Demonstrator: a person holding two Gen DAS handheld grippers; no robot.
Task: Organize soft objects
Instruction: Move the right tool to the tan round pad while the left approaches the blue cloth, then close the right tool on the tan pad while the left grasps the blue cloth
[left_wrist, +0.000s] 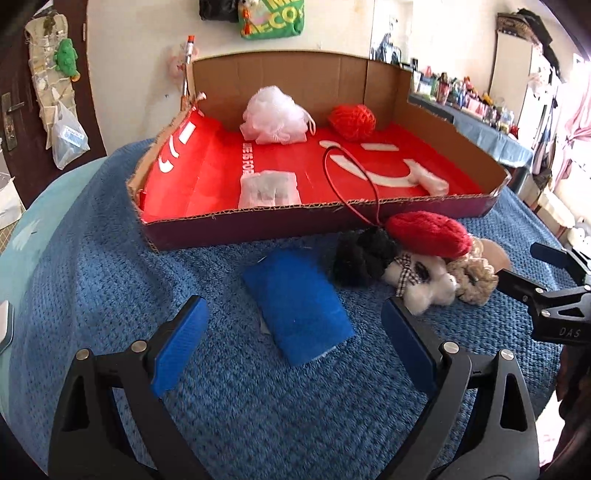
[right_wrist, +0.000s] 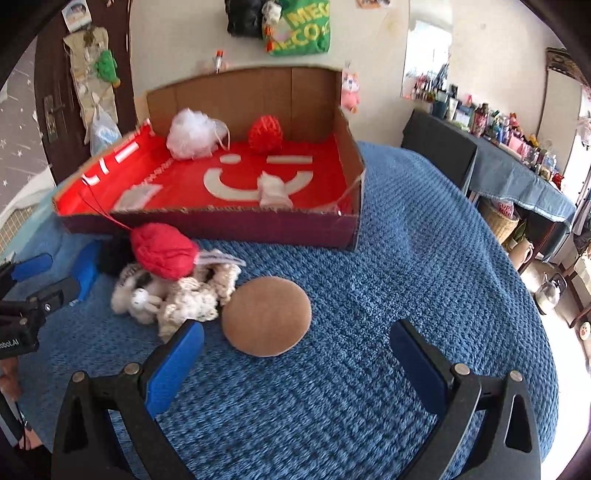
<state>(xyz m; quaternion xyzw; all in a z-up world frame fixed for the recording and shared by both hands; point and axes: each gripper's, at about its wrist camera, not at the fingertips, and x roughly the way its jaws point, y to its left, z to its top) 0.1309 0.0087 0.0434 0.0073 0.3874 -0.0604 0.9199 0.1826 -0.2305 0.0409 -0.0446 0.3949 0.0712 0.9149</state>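
A shallow cardboard box (left_wrist: 258, 229) (right_wrist: 236, 225) with a red lining stands on the blue knitted cover. Inside lie a white mesh puff (left_wrist: 275, 116) (right_wrist: 192, 134), a red knitted ball (left_wrist: 352, 120) (right_wrist: 265, 133) and small white packets (left_wrist: 267, 188) (right_wrist: 273, 192). In front of the box a blue sponge (left_wrist: 299, 306) lies between my open left gripper's (left_wrist: 295, 339) fingers, a little ahead of them. To its right sits a pile: red knit piece (left_wrist: 428, 234) (right_wrist: 162, 254), black fluffy piece (left_wrist: 362, 258), white plush toy (left_wrist: 421, 280) (right_wrist: 136, 301), beige scrunchie (left_wrist: 476, 280) (right_wrist: 195, 299). A tan round pad (right_wrist: 266, 319) lies just ahead of my open right gripper (right_wrist: 295, 350).
The round table's blue cover (left_wrist: 92, 236) (right_wrist: 424, 258) drops off at its edges. A dark door with hanging bags (left_wrist: 55, 92) is at the left. A cluttered side table (right_wrist: 517, 162) stands at the right. A kettle (right_wrist: 552, 290) sits on the floor.
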